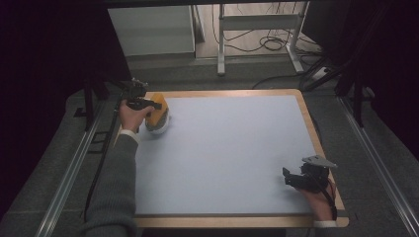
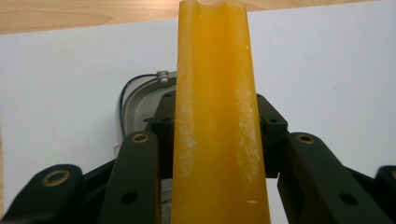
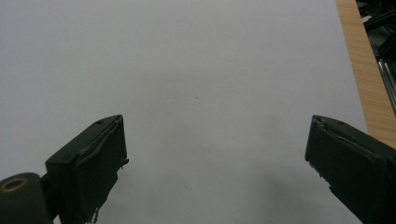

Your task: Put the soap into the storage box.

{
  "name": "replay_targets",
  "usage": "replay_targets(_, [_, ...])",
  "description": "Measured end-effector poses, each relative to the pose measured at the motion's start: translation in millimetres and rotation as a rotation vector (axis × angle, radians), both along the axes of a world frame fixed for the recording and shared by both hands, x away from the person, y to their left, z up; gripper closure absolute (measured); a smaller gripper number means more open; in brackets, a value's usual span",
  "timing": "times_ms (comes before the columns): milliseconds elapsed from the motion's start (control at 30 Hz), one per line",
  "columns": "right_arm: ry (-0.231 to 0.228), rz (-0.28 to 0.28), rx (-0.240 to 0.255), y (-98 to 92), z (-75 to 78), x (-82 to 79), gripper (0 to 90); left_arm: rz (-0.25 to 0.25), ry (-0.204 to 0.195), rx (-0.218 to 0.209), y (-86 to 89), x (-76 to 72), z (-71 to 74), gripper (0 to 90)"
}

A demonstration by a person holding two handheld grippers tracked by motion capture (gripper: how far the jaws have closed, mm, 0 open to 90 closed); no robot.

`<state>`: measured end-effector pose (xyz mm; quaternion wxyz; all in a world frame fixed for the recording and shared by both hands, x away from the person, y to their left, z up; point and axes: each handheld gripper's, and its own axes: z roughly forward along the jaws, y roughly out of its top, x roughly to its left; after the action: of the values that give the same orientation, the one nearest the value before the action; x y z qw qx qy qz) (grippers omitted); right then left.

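Clamped between the jaws of the left gripper (image 1: 157, 104) is an orange block (image 2: 215, 116), held at the far left corner of the white mat (image 1: 222, 158), above a grey dish (image 2: 140, 105). At the mat's near right corner, the right gripper (image 3: 215, 158) is held wide open and empty. No writing can be read.
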<state>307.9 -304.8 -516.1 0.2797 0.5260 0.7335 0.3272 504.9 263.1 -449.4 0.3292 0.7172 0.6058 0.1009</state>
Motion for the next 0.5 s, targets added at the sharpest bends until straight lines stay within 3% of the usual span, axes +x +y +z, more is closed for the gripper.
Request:
replay_targets(400, [0.006, 0.002, -0.002, 0.1, -1.5, 0.5, 5.4, 0.049, 0.01, -0.023, 4.4, 0.8, -23.4, 60.5])
replay_targets(500, [0.004, 0.003, -0.003, 0.5, -1.6, 0.6, 5.4, 0.053, -0.009, -0.031, 4.9, -0.1, -21.3, 52.2])
